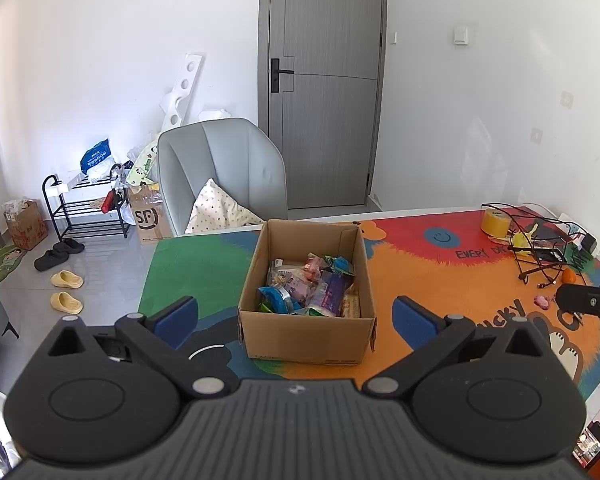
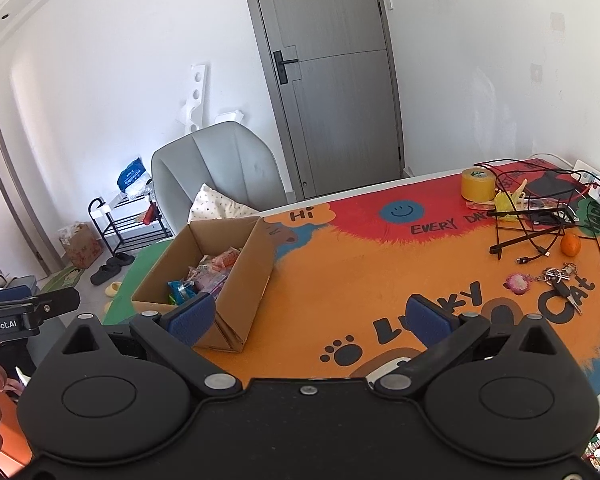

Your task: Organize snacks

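Left wrist view looks straight at the open cardboard box [image 1: 306,312], which sits on the colourful mat [image 1: 440,280] covering the worktop and holds a heap of wrapped snacks [image 1: 312,288]. Just short of the box, the left gripper [image 1: 296,320] hovers empty with its blue-padded fingers [image 1: 176,318] spread wide. To the right of the box, the right gripper [image 2: 312,320] is likewise splayed and holds nothing, above the orange part of the mat. Farther right of the box lie a yellow tape roll [image 2: 477,184], tangled cables [image 2: 532,216], an orange [image 2: 571,245] and keys [image 2: 560,280]. Behind the box stands a grey chair [image 1: 224,168].
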`<state>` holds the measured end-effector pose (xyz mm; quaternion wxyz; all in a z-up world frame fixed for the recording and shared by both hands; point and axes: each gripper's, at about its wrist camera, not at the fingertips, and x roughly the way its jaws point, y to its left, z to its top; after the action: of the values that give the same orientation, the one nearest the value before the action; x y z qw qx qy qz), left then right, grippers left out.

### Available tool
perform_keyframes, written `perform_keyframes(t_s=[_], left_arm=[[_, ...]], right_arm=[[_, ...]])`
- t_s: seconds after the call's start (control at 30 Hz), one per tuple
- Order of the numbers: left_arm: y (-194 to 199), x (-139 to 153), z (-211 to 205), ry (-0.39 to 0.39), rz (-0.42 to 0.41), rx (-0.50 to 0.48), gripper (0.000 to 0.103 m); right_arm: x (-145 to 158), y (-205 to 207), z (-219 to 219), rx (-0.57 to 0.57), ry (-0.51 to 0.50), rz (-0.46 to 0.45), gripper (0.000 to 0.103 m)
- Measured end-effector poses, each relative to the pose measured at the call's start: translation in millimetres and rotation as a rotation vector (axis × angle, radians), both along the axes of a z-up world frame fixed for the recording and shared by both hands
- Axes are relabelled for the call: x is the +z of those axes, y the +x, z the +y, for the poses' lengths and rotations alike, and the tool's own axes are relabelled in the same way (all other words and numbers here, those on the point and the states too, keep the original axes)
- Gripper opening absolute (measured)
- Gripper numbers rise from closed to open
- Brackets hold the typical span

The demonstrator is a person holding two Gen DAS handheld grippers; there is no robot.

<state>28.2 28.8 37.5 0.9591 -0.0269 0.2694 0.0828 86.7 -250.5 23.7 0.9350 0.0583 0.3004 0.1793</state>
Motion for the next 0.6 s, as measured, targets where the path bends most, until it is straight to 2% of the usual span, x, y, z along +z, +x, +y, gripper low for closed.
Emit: perform_keyframes(t_s=[0.6], left_arm=[[-1.1, -1.4, 2.0, -0.002, 0.001, 0.002, 0.103]], right_arm=[[0.0, 0.8, 0.8, 0.011, -0.003, 0.006, 0.103]])
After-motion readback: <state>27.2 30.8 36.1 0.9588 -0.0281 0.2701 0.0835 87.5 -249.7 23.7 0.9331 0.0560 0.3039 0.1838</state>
